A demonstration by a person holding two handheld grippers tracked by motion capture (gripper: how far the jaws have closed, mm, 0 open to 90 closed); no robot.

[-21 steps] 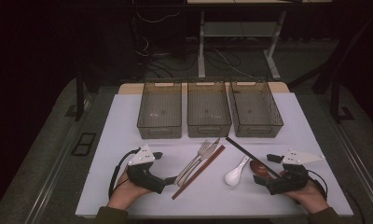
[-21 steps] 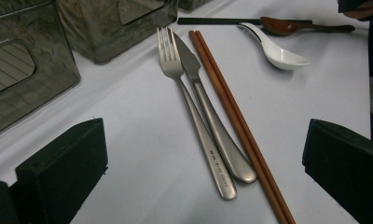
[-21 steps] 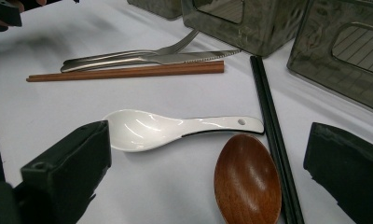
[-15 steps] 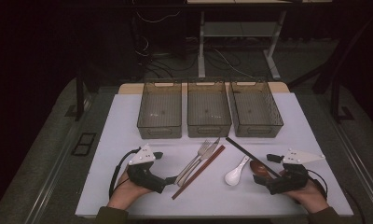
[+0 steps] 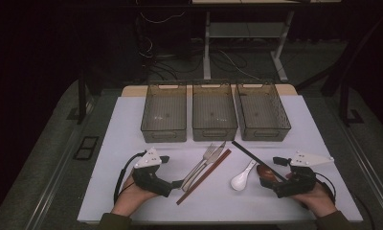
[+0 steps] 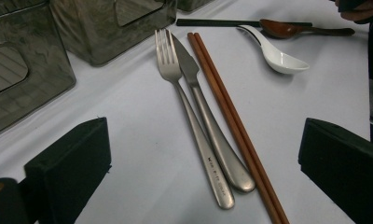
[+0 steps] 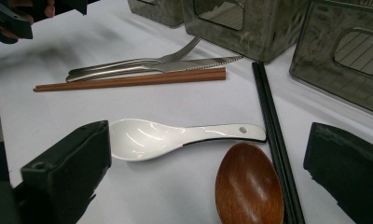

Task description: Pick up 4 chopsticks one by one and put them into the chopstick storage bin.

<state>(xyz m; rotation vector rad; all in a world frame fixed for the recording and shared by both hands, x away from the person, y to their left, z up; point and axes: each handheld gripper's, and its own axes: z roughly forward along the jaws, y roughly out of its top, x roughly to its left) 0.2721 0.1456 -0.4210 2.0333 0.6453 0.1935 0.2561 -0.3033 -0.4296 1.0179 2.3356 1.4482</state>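
The work looks to be at its opening step: cutlery lies loose on the white table (image 5: 132,120) and none of it sits in the three clear bins at the far side. Both grippers rest low at the near edge, jaws spread wide with nothing between them.

The left gripper (image 5: 177,183) points right, toward the fork (image 6: 184,107) and the table knife (image 6: 208,126), which lie side by side and touching, handles nearest its jaws. Just right of them lies the pair of brown chopsticks (image 6: 231,121), hard against the knife. The right gripper (image 5: 268,179) faces the wooden spoon (image 7: 249,186), whose bowl sits close between its jaws, with the white ceramic spoon (image 7: 175,137) just to the left and the black chopsticks (image 7: 273,140) running alongside on the right.

The likely next move is a pick of one piece. For the left side that calls for separating the fork from the knife, since a plain pinch could catch both or nudge the brown chopsticks. For the right side, the wooden spoon's bowl touches or overlaps the black chopsticks, so a grip there may drag them.

The left bin (image 5: 164,112), middle bin (image 5: 214,112) and right bin (image 5: 262,112) stand well beyond, with open table between.
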